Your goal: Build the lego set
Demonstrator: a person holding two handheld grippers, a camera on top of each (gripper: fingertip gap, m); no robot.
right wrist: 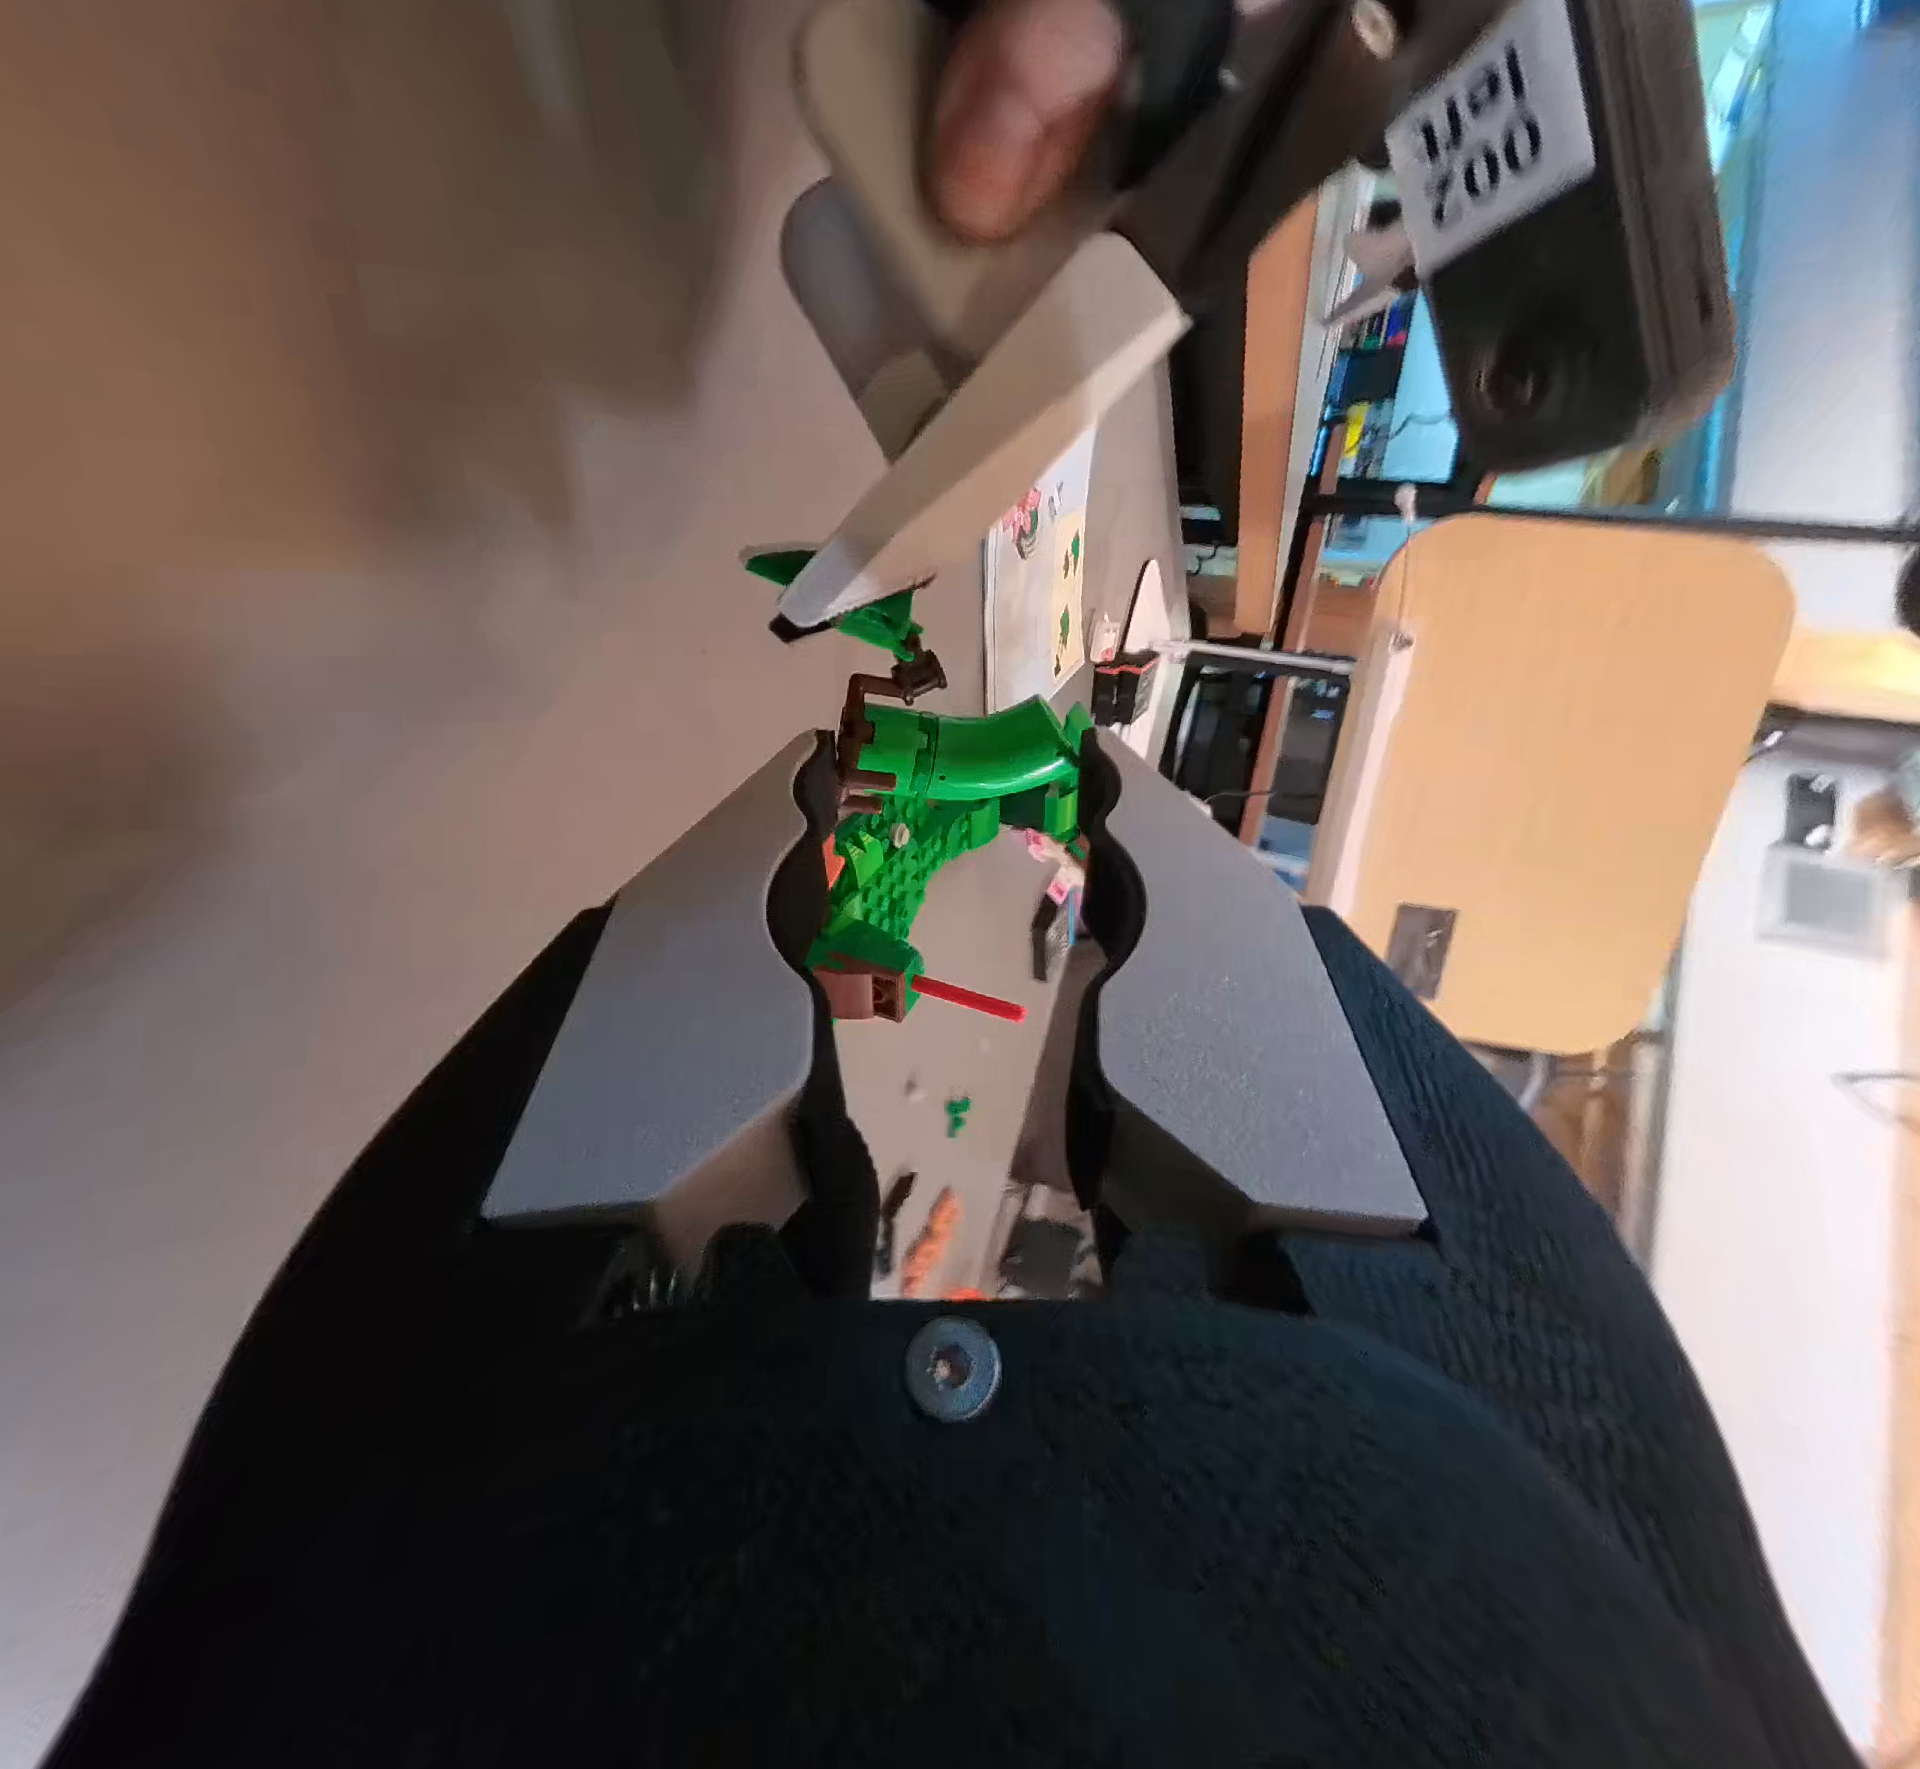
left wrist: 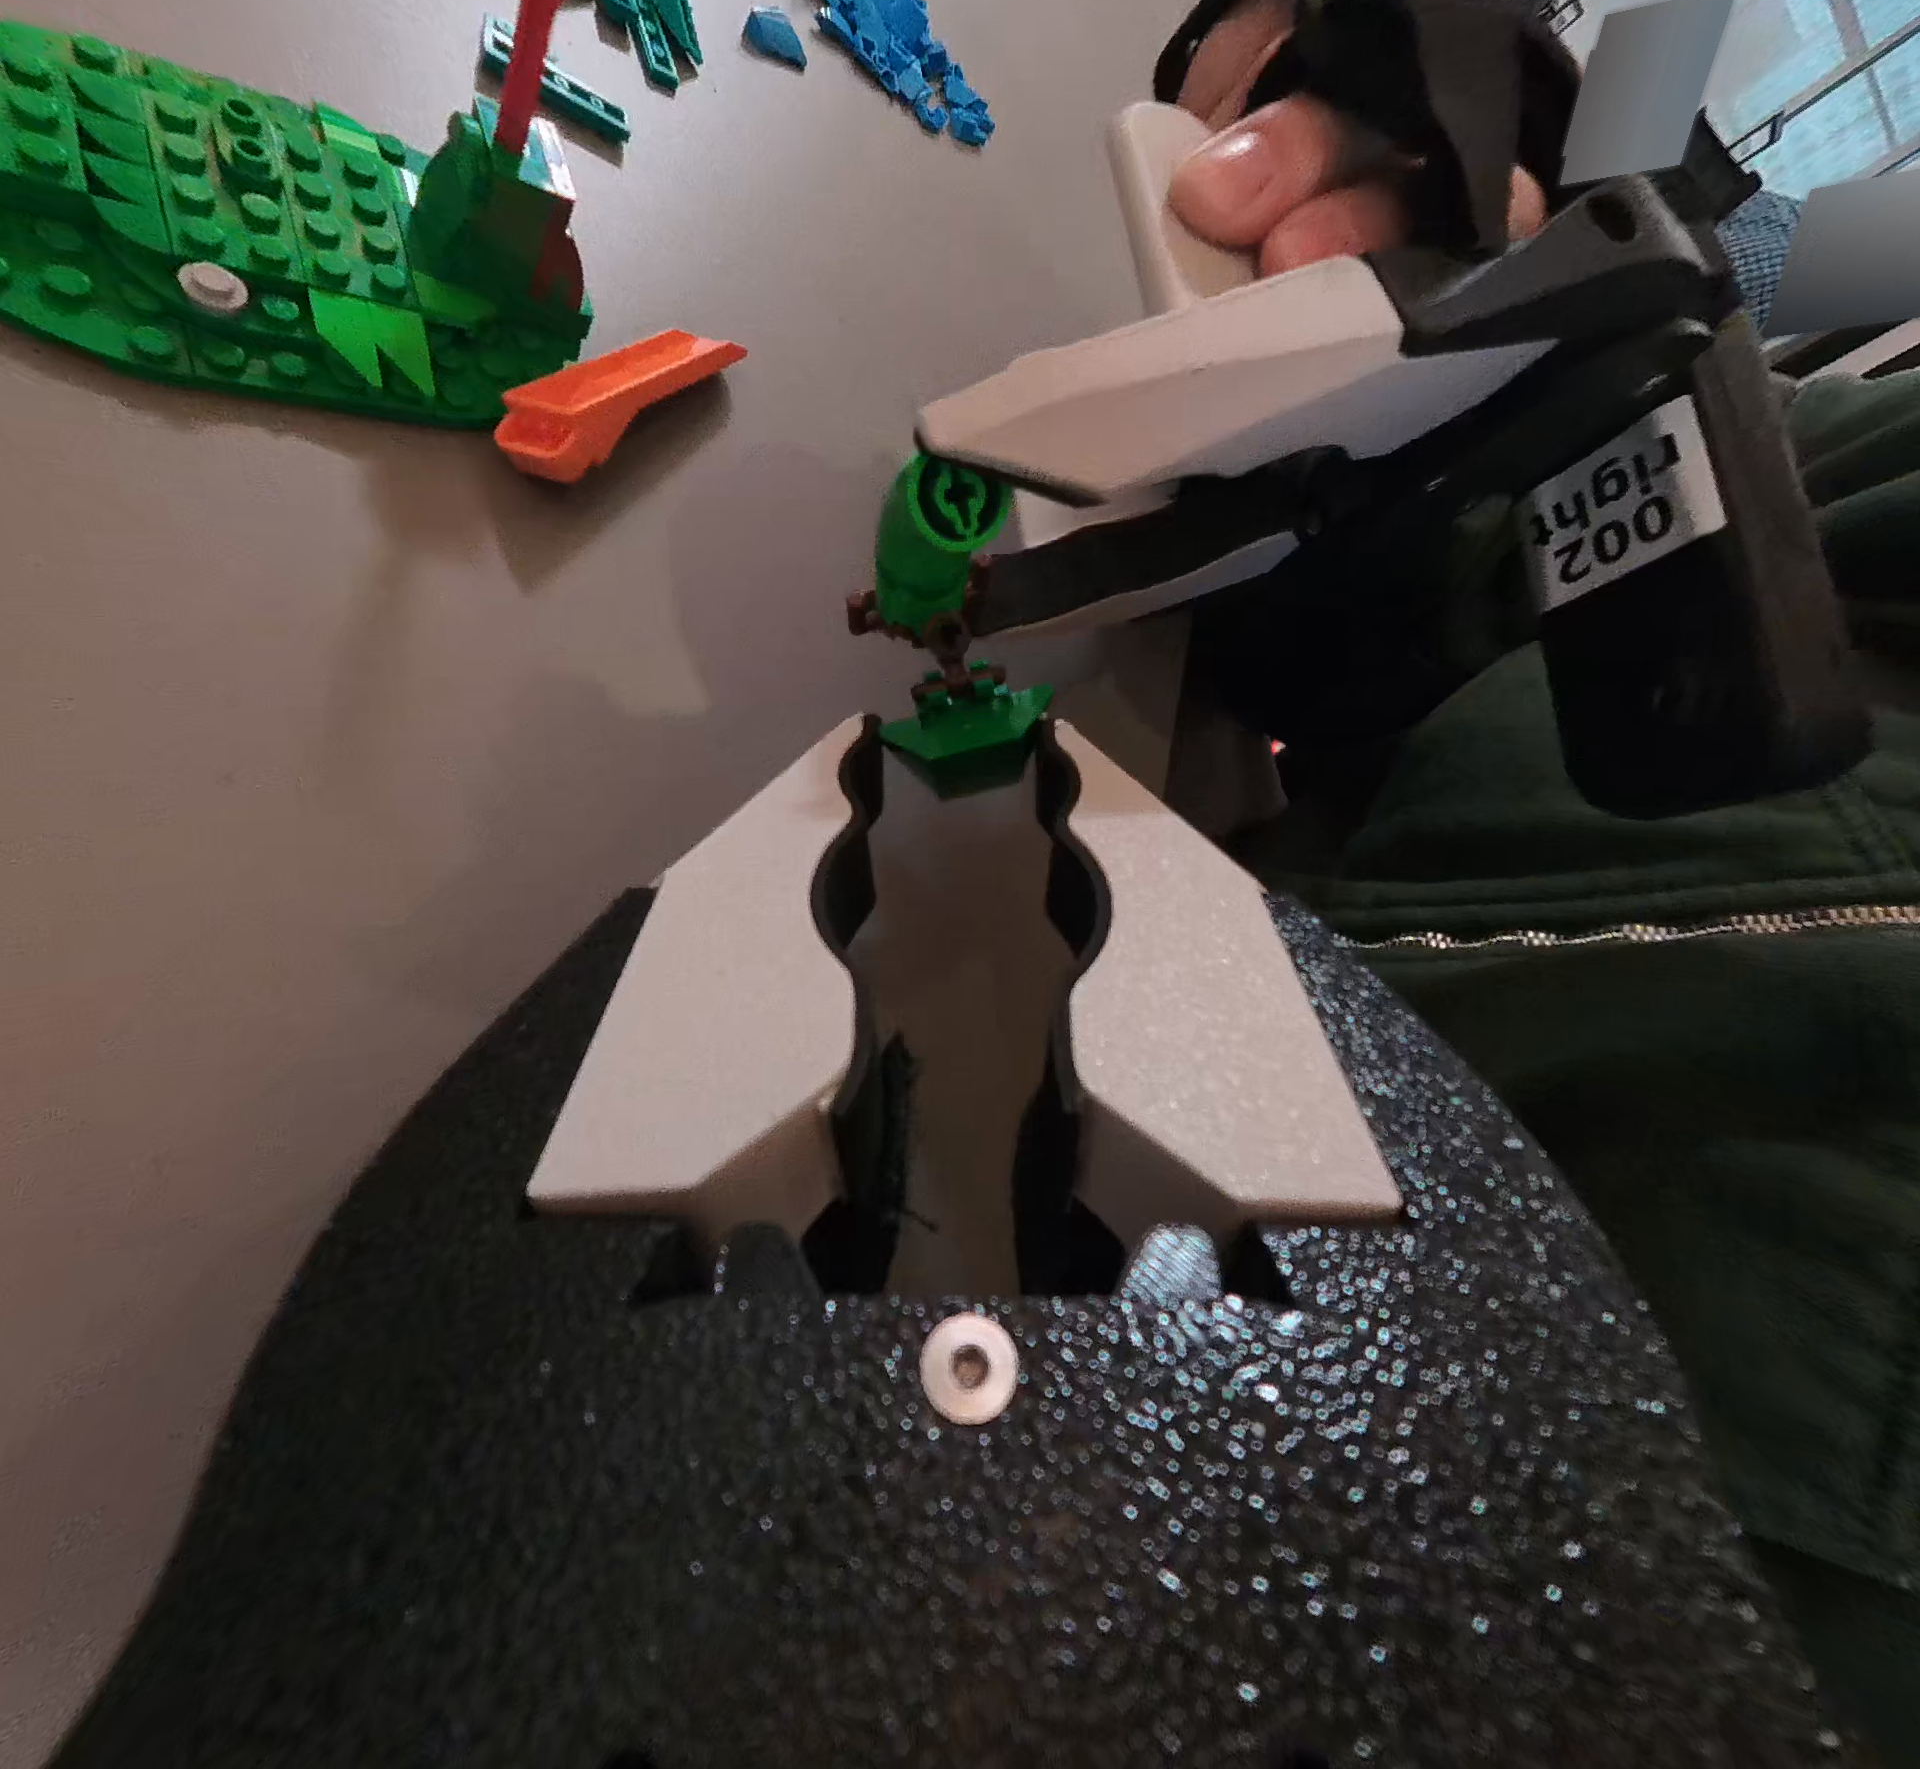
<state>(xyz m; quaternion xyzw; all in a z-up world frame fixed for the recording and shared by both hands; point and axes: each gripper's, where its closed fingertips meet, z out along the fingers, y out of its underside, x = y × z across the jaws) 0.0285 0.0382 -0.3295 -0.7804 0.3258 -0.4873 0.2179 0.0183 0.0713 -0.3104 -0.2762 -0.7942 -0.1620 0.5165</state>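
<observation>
Curved glossy green stem [right wrist: 982, 755] — studded base [left wrist: 208, 213]

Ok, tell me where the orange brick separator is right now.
In the left wrist view the orange brick separator lies on the table, upper left, touching the near edge of the green studded base, left of both grippers.

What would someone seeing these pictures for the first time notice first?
Probably the two grippers meeting in mid-air: the left gripper pinches a small dark green leaf piece, while the right gripper holds a bright green curved stem just above it. Behind them on the table lies a big green base, with an orange tool beside it.
</observation>
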